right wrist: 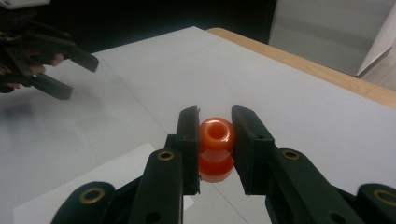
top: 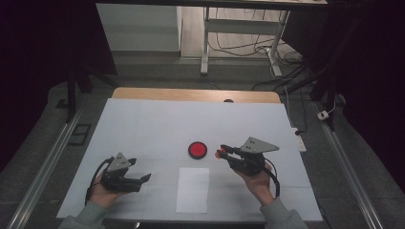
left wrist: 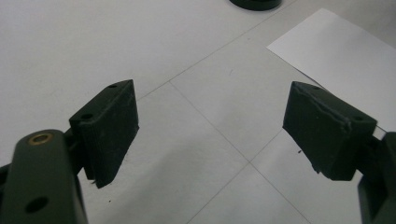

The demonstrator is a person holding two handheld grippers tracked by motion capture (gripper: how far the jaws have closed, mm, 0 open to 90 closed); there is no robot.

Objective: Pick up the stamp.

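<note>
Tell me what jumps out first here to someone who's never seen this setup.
The small orange piece, clamped between the right gripper's fingers and held above the white table. Next, the red disc at the table's middle, just left of that gripper, with a white sheet of paper in front of it. The left gripper sits open and empty at the near left.

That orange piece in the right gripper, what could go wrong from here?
The orange piece is rounded and glossy, and the right gripper pinches it near the jaw tips, so it may slip out or twist. If dropped above the table, it could roll away, perhaps past the red disc. The left gripper stands open and apart, too far to catch it.
</note>
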